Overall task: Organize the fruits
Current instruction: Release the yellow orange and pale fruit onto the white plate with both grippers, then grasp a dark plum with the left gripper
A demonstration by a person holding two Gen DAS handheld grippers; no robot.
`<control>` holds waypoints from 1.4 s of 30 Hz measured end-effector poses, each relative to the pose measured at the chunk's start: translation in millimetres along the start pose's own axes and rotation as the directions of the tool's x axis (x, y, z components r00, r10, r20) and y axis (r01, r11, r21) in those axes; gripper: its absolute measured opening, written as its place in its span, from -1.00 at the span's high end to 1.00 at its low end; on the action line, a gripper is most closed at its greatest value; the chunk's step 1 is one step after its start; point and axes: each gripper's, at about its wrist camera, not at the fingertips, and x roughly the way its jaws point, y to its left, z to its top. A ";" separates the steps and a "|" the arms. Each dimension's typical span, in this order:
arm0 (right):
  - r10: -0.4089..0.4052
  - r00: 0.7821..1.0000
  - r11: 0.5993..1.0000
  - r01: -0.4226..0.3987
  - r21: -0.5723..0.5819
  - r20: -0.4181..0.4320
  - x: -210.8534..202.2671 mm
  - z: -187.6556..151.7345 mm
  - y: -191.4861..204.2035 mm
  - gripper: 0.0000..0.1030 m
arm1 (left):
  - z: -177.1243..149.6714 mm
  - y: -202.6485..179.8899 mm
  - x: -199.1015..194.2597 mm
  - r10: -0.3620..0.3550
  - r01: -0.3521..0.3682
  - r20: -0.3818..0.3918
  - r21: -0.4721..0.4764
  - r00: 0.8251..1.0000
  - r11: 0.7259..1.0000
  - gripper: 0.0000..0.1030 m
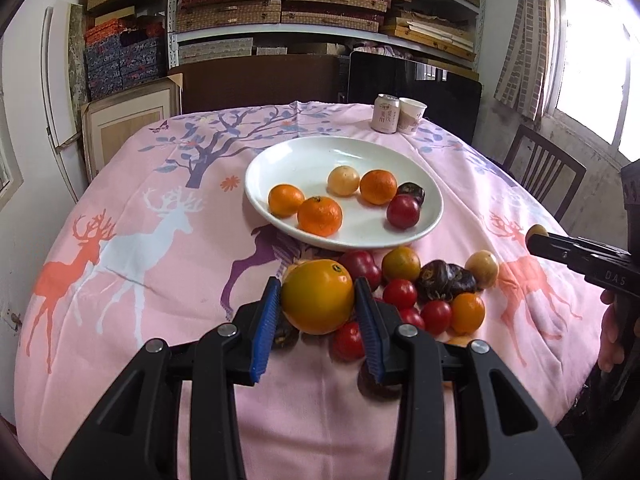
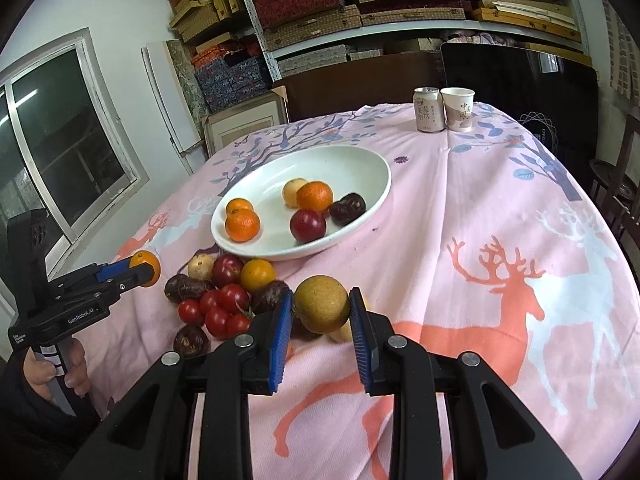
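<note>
While each gripper (image 1: 316, 300) (image 2: 321, 306) clamps fruit, plate (image 1: 434, 216) half-bare

One white oval ceramic plate (image 1: 280, 160), six round fruits on it, three orange mandarins (image 1: 319, 216), one pale yellow fruit (image 1: 343, 180), one dark red plum (image 1: 403, 211), one dark purple wrinkled fruit (image 1: 412, 191), one silver drink can (image 1: 385, 113), one white paper cup (image 1: 412, 115), upper right of the frame.
</note>
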 end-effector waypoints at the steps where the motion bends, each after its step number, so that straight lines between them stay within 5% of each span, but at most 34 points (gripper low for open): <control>1: -0.001 1.000 1.000 0.001 -0.001 0.010 0.5 8.4 -0.4 0.45 | 8.3 -0.8 2.6 0.004 -0.004 0.005 0.005 1.000 1.000 0.28; 6: 0.014 0.998 1.000 -0.015 0.022 0.067 17.5 60.4 -4.2 0.45 | 66.7 -7.2 29.6 0.022 -0.024 0.043 0.039 0.999 0.999 0.28; 11: 0.009 0.999 0.998 -0.012 0.058 0.047 75.8 100.5 -9.1 0.44 | 113.2 -2.0 89.7 0.020 -0.021 -0.029 -0.014 0.999 1.000 0.28; 18: -0.035 0.999 0.998 0.037 0.048 -0.030 145.9 120.1 -15.7 0.40 | 125.2 12.2 158.6 0.044 -0.055 -0.145 -0.071 0.988 0.996 0.27; 19: -0.039 0.999 0.998 0.040 0.045 -0.034 150.2 121.3 -16.5 0.40 | 126.0 17.6 162.4 0.040 -0.055 -0.152 -0.098 0.988 0.994 0.22; 21: -0.049 0.999 0.998 0.050 0.042 -0.022 149.6 122.7 -16.5 0.26 | 127.7 25.5 158.3 0.032 -0.052 -0.127 -0.153 0.991 0.987 -0.23; 25: -0.041 0.999 0.998 0.040 0.049 0.013 129.5 120.1 -16.0 0.24 | 128.2 28.4 131.6 0.037 -0.046 -0.057 -0.159 0.998 0.986 -0.38; 30: -0.019 1.000 0.998 0.017 0.060 0.022 88.1 97.2 -13.8 0.14 | 105.1 16.2 82.3 0.007 -0.010 -0.027 -0.095 1.000 0.995 -0.39; 39: -0.023 1.000 0.996 0.023 0.091 -0.008 31.1 14.4 -12.1 0.06 | -0.6 -37.5 13.3 -0.008 0.020 -0.073 0.166 0.997 0.986 -0.41; 42: -0.036 0.999 0.994 0.038 0.103 -0.019 21.0 -4.5 -12.3 0.06 | -27.1 -47.4 10.3 -0.005 0.024 -0.102 0.189 0.995 0.982 -0.41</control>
